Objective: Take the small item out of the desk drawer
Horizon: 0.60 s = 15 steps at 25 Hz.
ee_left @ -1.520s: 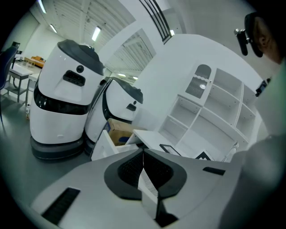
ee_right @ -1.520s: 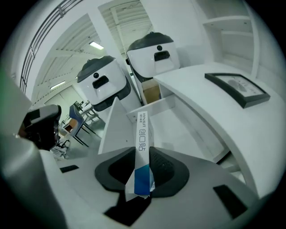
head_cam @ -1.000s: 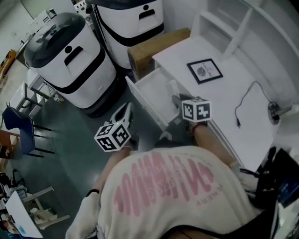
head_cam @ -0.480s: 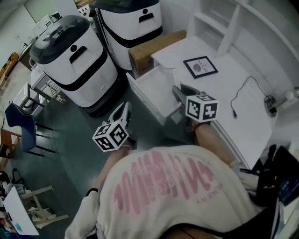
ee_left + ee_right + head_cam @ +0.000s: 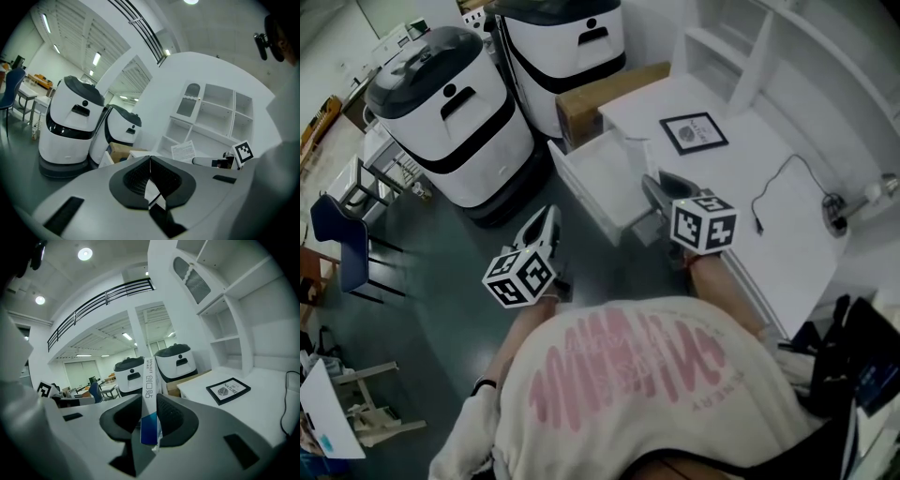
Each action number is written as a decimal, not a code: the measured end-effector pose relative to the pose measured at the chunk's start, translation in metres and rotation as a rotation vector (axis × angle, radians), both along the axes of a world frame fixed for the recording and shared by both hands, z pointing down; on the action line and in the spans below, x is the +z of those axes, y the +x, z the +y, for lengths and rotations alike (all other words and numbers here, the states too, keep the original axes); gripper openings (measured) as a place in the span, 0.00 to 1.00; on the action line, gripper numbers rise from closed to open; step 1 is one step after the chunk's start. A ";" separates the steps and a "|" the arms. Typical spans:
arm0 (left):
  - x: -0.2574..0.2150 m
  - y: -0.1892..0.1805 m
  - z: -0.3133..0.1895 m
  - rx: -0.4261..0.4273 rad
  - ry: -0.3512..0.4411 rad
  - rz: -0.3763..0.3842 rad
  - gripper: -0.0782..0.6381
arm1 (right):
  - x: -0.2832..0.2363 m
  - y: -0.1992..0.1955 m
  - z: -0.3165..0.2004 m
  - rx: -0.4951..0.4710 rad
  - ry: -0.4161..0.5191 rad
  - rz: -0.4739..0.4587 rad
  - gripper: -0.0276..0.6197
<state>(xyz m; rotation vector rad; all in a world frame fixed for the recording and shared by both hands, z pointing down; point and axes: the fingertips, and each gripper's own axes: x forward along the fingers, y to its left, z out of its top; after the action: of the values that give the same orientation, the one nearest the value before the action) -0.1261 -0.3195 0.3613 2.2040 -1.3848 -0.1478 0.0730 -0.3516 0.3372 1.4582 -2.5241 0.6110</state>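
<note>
My right gripper is shut on a small, slim white-and-blue box, which stands upright between the pads. In the head view this gripper hovers over the near right corner of the open white drawer, beside the white desk. The small box cannot be made out in that view. My left gripper hangs over the dark floor, left of the drawer's front. Its jaws are shut together with nothing between them.
Two white-and-black rounded machines stand on the floor behind the drawer. A cardboard box sits beside the desk. On the desk lie a framed picture and a black cable. A blue chair stands far left.
My right gripper has risen out of the drawer with the small box in it. The left gripper has drifted slightly up and left.
</note>
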 end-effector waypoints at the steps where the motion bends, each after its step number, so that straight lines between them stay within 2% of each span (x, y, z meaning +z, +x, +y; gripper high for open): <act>1: 0.000 0.004 0.006 -0.004 -0.001 0.004 0.15 | 0.000 0.003 0.006 -0.005 -0.004 0.001 0.21; 15: 0.004 0.056 0.093 -0.009 0.022 -0.001 0.15 | 0.012 0.051 0.087 -0.041 -0.013 0.020 0.21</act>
<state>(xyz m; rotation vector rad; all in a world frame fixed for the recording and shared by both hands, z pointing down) -0.0700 -0.2263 0.3657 2.2165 -1.4004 -0.1664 0.1237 -0.2650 0.3496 1.3975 -2.5230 0.6019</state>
